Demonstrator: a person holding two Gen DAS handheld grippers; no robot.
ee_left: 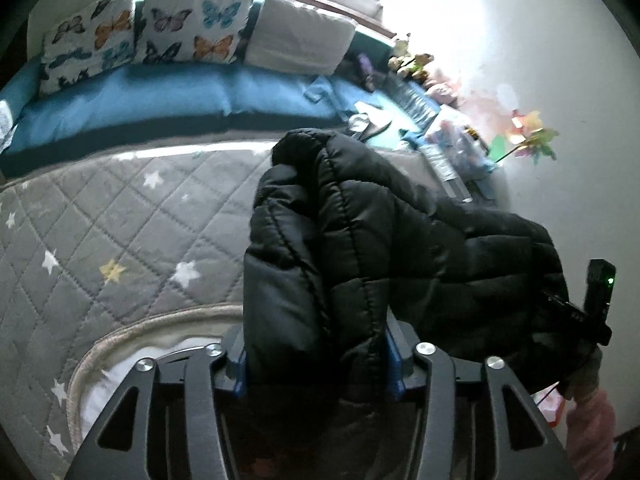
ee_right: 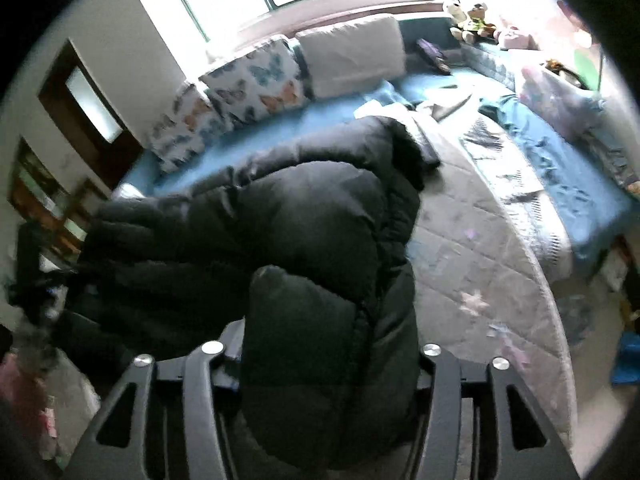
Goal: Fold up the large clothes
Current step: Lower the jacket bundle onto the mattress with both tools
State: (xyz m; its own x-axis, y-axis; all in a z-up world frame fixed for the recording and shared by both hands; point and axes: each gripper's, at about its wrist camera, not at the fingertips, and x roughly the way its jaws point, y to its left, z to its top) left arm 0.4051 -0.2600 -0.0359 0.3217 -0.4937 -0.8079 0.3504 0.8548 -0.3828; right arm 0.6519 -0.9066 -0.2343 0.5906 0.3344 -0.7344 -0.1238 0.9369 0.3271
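Observation:
A black quilted puffer jacket (ee_left: 360, 240) hangs bunched between my two grippers, above the grey star-patterned quilt (ee_left: 120, 232). My left gripper (ee_left: 320, 364) is shut on one thick fold of the jacket; its blue-padded fingers (ee_left: 394, 360) press the fabric from both sides. My right gripper (ee_right: 328, 360) is shut on another padded part of the same jacket (ee_right: 280, 220); the fabric hides its fingertips. The right gripper's body shows at the right edge of the left wrist view (ee_left: 596, 300).
The quilt (ee_right: 480, 272) covers a bed. Behind it runs a blue cushioned bench (ee_left: 160, 96) with butterfly pillows (ee_left: 180, 24) and a white pillow (ee_left: 296, 36) under a bright window. Toys and clutter (ee_left: 452, 136) lie at the right. A dark wooden shelf (ee_right: 60, 184) stands left.

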